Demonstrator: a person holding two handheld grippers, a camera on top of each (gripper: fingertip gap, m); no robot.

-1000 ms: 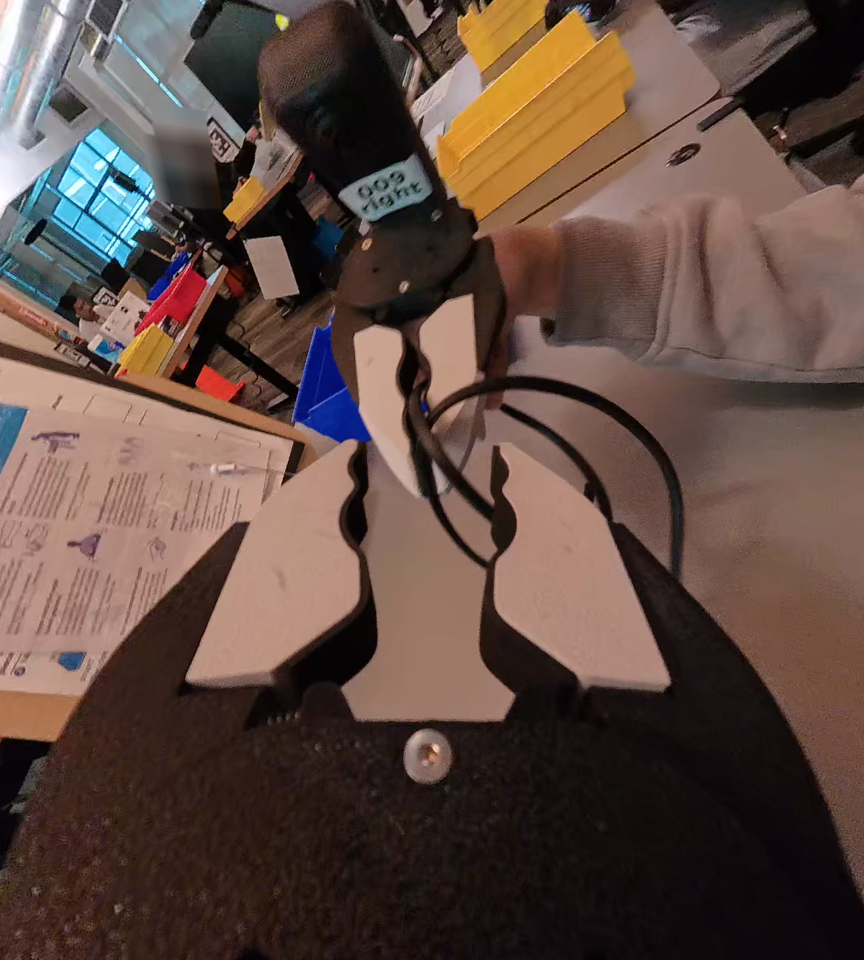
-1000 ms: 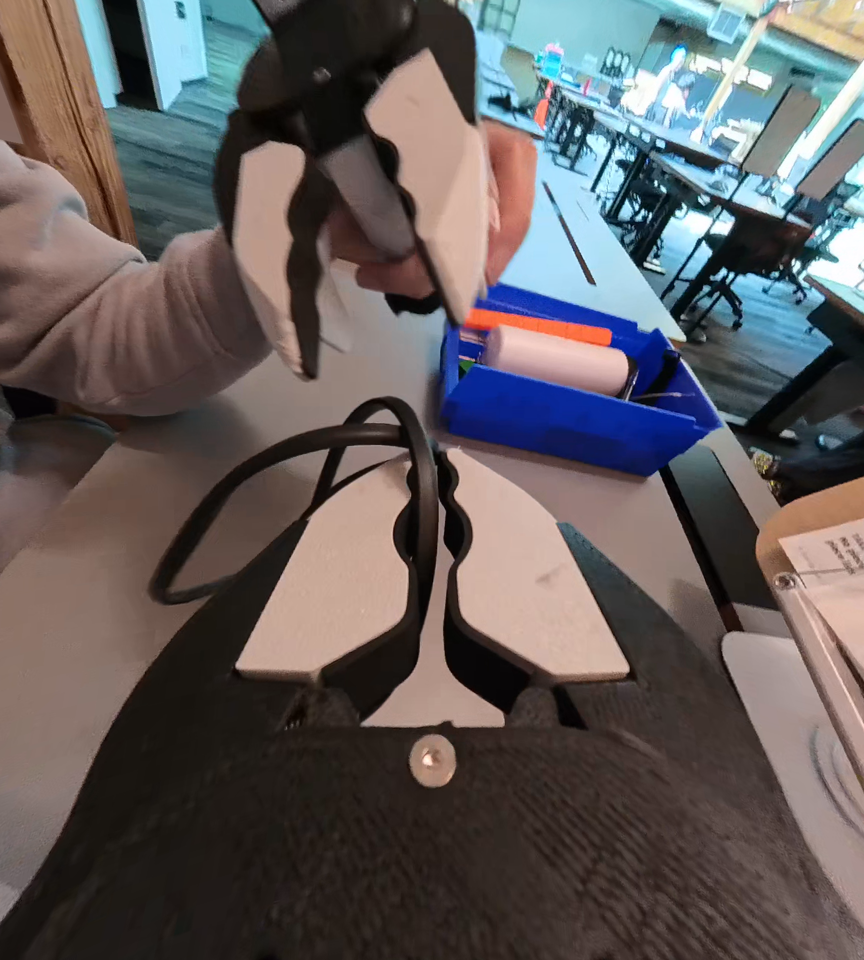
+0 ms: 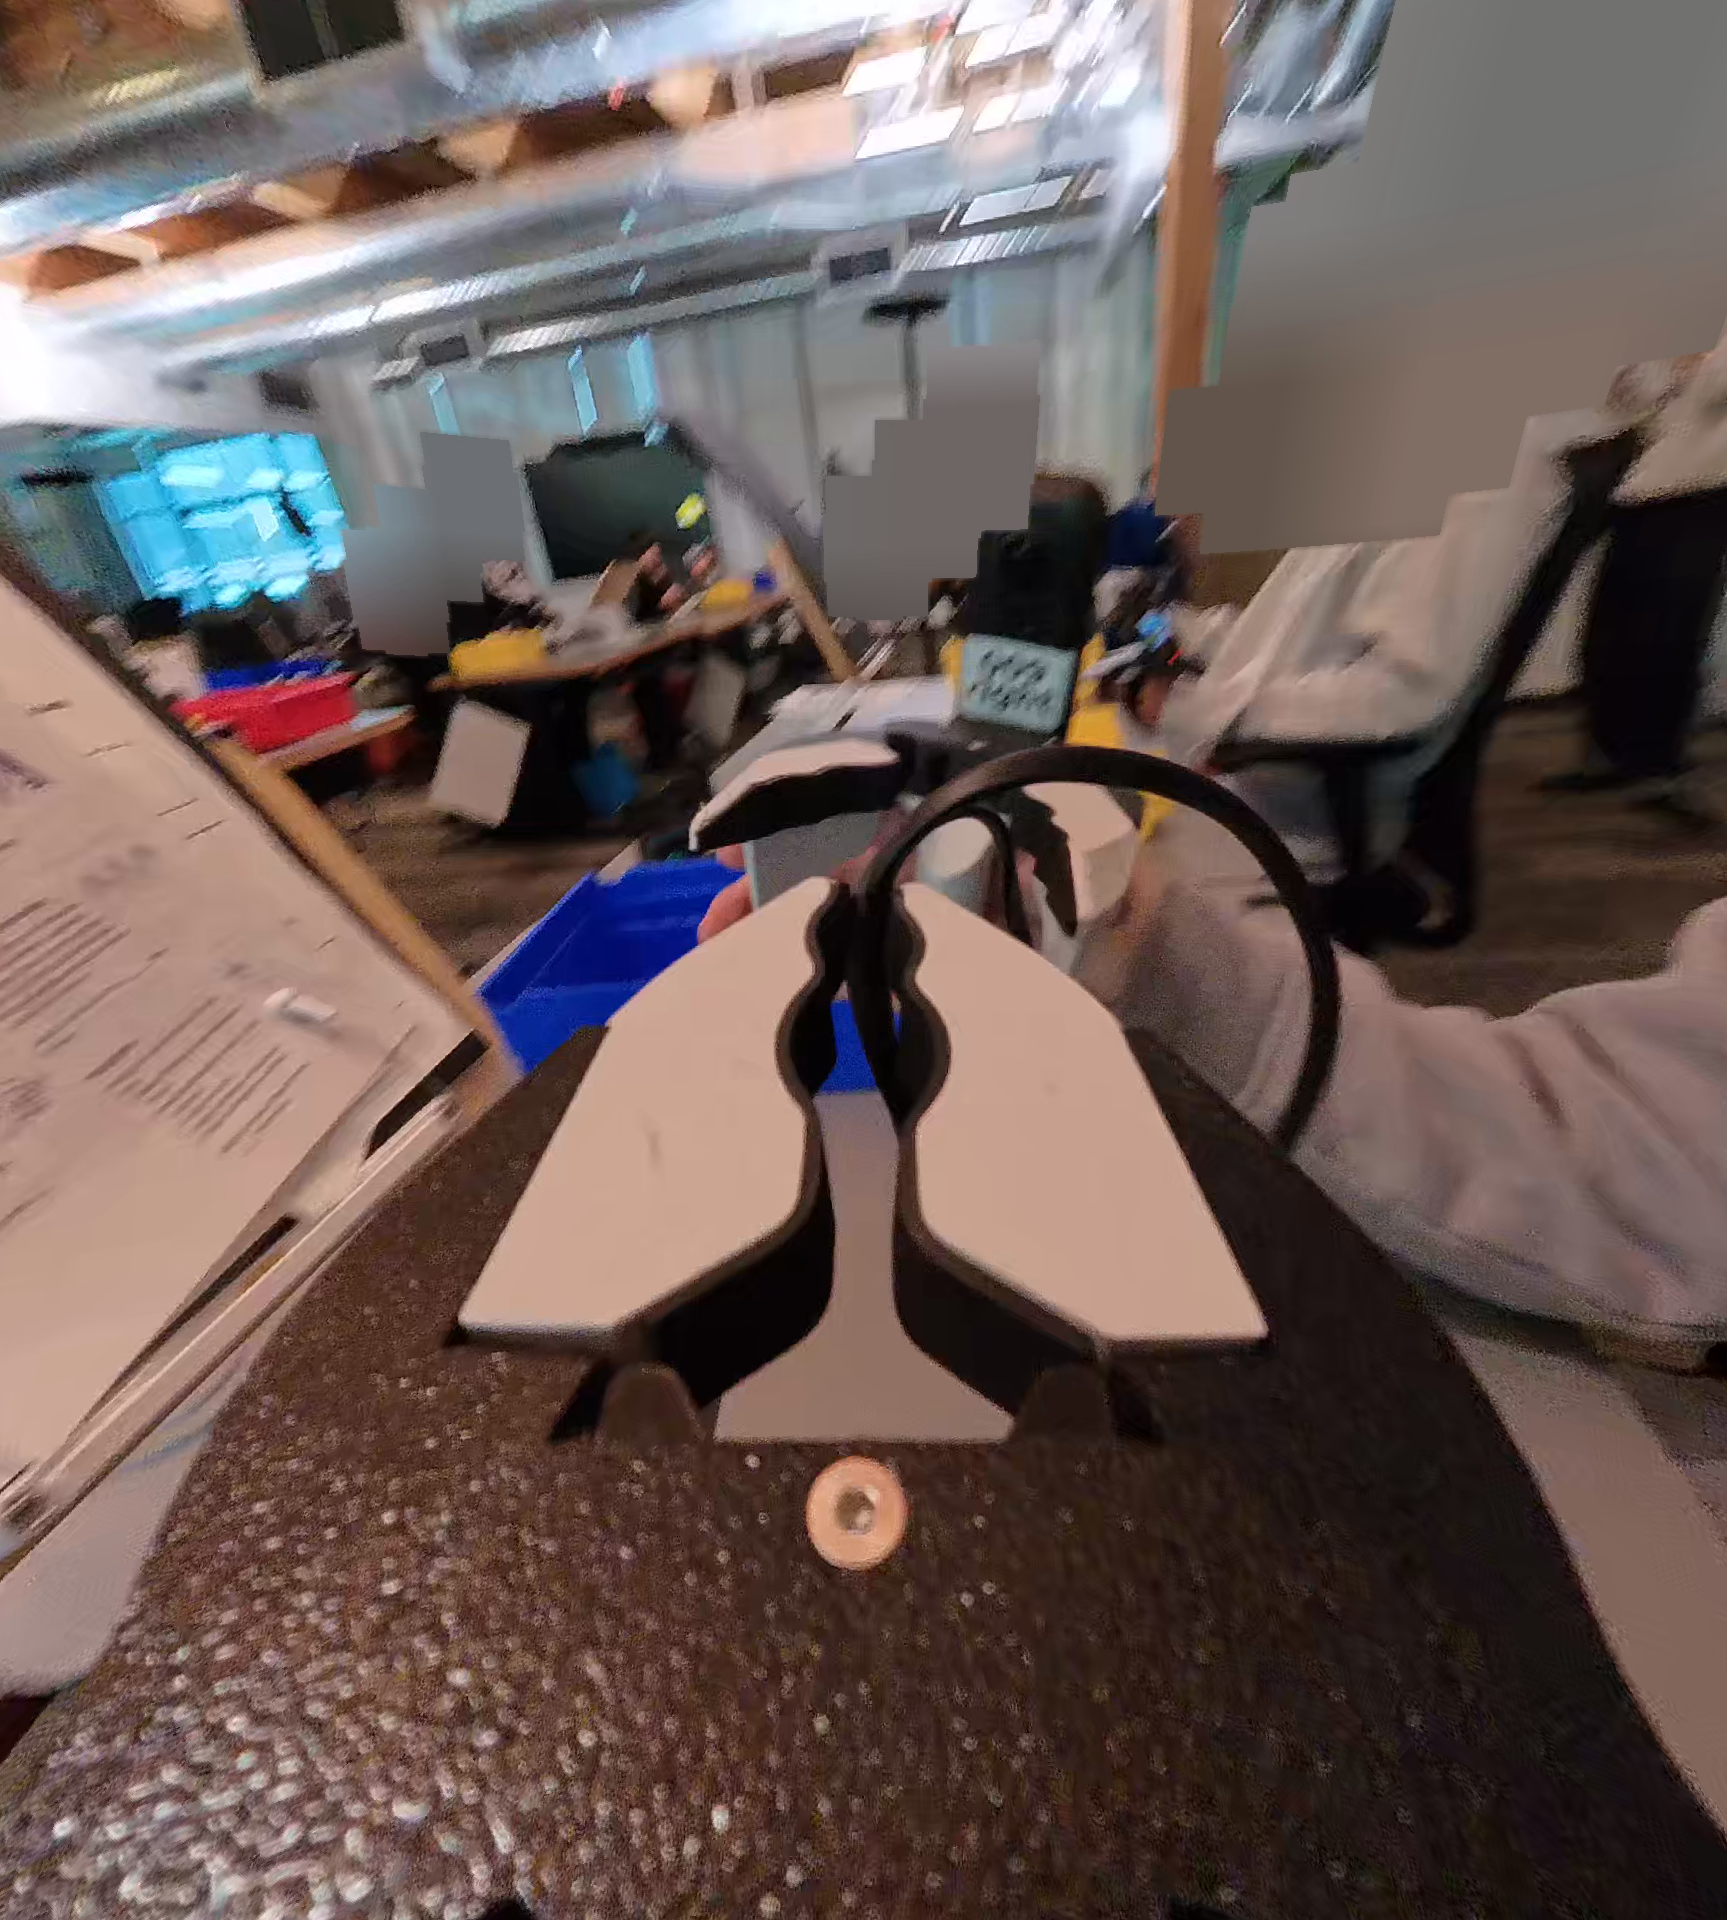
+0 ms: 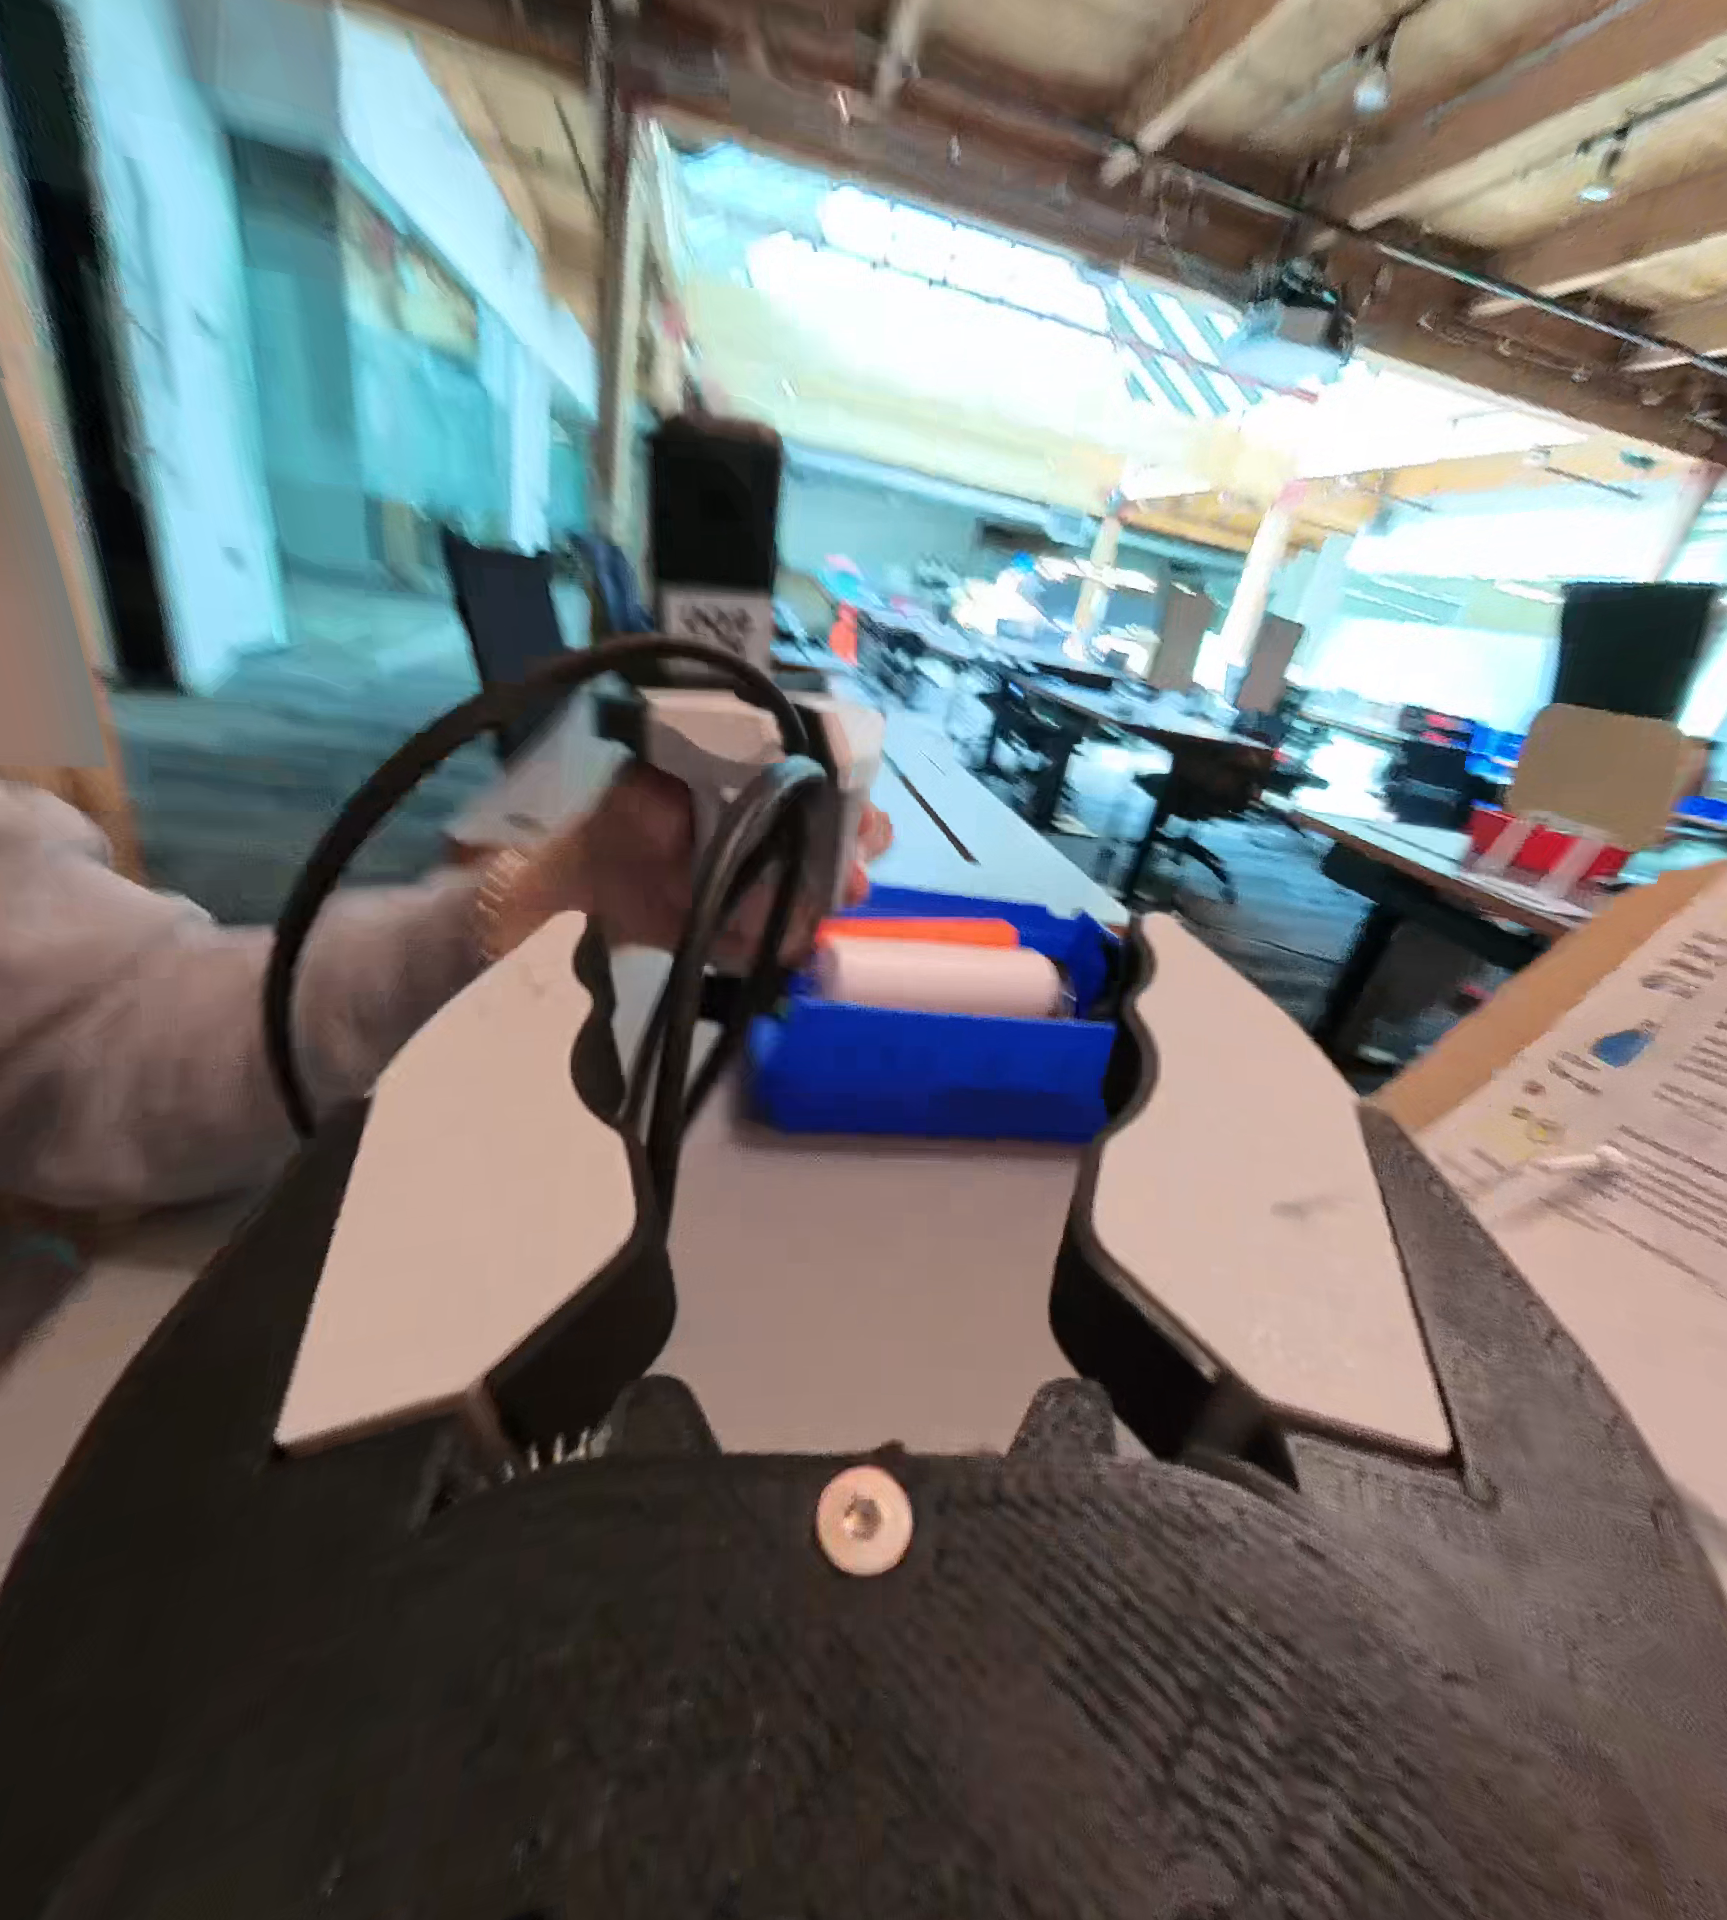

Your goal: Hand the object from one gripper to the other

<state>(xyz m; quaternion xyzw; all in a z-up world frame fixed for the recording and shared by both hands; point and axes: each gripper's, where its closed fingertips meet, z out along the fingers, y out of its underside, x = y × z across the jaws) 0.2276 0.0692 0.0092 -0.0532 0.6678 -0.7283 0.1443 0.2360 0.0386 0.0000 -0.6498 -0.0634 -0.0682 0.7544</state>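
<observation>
The left gripper (image 3: 864, 925) has its jaws drawn together on a black cable loop (image 3: 1295, 925), pinching a strand near the tips. From the pinch the cable rises and arcs over to the right, then curves down in front of a pale grey sleeve (image 3: 1524, 1132). Both views are blurred by motion, so fine detail of the cable is hard to read.

The right gripper (image 4: 864, 977) has its jaws spread wide, with nothing between the pads. In the right wrist view the cable loop (image 4: 319, 883) hangs up in the air off the surface (image 4: 869, 1247), its strands bunched just inside the near edge of the right gripper's left finger (image 4: 485, 1174); whether they touch that finger cannot be told. Beyond, the left gripper (image 4: 786, 790) shows farther off, held by a hand (image 4: 620, 862), with the cable gathered at its tips.

On the surface past the open jaws stands a blue bin (image 4: 932, 1070) holding a white roll (image 4: 942, 977) and an orange item (image 4: 916, 932). The same blue bin (image 3: 610, 945) shows beyond the left gripper. A printed sheet (image 4: 1690, 1081) in a clear stand leans at the right of the right wrist view, and shows at the left in the other view (image 3: 111, 997)
</observation>
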